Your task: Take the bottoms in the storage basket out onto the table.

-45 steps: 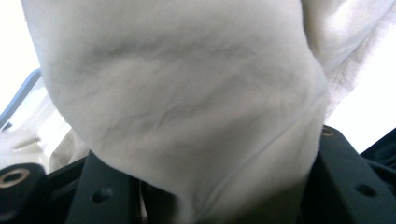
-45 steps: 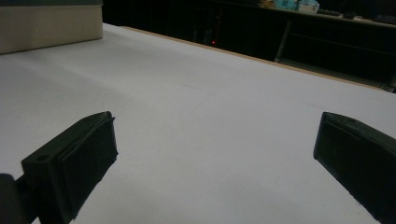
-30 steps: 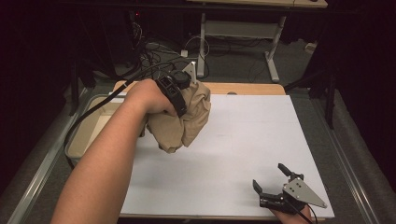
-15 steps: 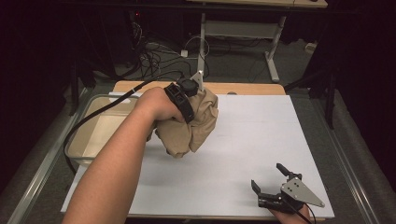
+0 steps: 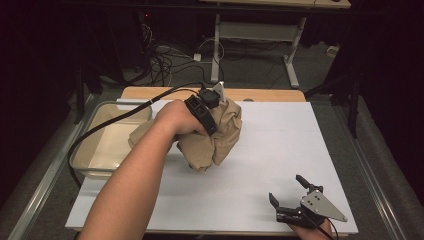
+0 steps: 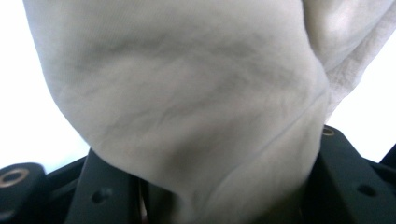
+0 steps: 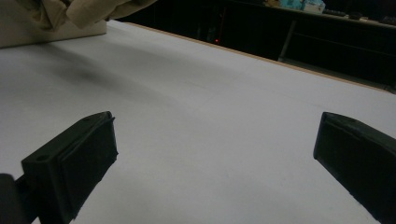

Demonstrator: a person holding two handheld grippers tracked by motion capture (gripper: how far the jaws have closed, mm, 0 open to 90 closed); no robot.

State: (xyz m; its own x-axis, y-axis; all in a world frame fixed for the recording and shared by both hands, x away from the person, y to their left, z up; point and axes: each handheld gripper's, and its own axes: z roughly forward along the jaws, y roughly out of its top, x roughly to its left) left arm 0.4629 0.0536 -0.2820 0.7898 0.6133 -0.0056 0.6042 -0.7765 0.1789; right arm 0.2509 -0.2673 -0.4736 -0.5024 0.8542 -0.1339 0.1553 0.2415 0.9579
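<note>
A crumpled tan cloth hangs bunched above the white table sheet, held up by my left gripper, which is shut on its upper folds. In the left gripper view the cloth covers almost everything, pinched between the black jaws at the bottom. Its lower end hangs just over the sheet. My right gripper rests at the front right of the table, open, with nothing between its fingers. From the right gripper view, bare sheet lies between the wide jaws, and the cloth hangs at the top left.
A clear plastic bin stands at the table's left edge, partly behind the left forearm. The left gripper's black cable loops over the bin. Desk legs and cables lie on the dark floor beyond the table.
My left gripper has carried the cloth rightward and lower, away from the bin toward the sheet's middle. The right gripper has stayed put.
</note>
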